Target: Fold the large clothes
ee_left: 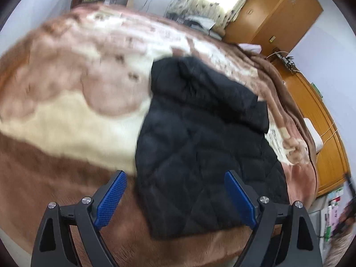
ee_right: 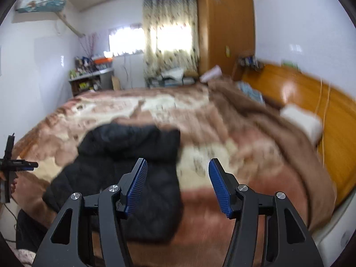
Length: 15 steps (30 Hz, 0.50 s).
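Both our grippers hang above the bed with nothing in them: left gripper [ee_left: 175, 197] spread wide, right gripper [ee_right: 178, 185] open a bit narrower. The black quilted jacket [ee_left: 200, 138] lies on the brown and cream blanket [ee_left: 66, 115], already looking folded into a long bundle. For the next fold we'd pinch the near hem at both corners and lift evenly so the padding doesn't slump.

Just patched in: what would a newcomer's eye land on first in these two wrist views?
The black quilted jacket lies folded into a compact bundle on the brown-and-cream blanket covering the bed. Both the left gripper and right gripper hang open and empty above it. Behind, an orange wardrobe stands beside the sunlit curtain.
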### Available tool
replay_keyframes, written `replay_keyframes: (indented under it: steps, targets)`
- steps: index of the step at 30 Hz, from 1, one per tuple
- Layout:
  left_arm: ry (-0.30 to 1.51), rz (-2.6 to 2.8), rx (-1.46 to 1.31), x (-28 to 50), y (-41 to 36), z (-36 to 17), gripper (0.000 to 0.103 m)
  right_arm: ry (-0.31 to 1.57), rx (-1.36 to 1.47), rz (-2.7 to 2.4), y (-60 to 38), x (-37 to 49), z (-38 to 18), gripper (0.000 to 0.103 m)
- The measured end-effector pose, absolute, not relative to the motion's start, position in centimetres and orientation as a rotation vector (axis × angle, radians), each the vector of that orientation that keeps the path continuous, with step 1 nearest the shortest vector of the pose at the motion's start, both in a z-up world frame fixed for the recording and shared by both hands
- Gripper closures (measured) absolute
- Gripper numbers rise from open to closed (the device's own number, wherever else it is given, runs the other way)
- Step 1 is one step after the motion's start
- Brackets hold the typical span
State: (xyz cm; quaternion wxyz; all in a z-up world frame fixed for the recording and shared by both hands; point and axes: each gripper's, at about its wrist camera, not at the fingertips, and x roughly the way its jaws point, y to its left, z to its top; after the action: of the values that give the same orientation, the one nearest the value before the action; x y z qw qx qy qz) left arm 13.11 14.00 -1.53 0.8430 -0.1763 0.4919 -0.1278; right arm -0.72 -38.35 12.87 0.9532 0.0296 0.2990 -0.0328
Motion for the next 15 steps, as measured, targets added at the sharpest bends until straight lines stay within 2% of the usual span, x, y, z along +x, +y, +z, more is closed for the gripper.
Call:
replay_keyframes:
  steps: [7, 15]
  targets:
    - [1.12, -0.217, -0.418, 11.5, 13.7, -7.3, 0.014, 0.785, 0.189, -0.045, -37.8, -0.3, 0.9, 0.045]
    - [1.188, -0.207, -0.403, 11.5, 12.0, -11.1, 0.014, 0.913, 0.26, -0.024, -37.5, 2.0, -5.6, 0.045]
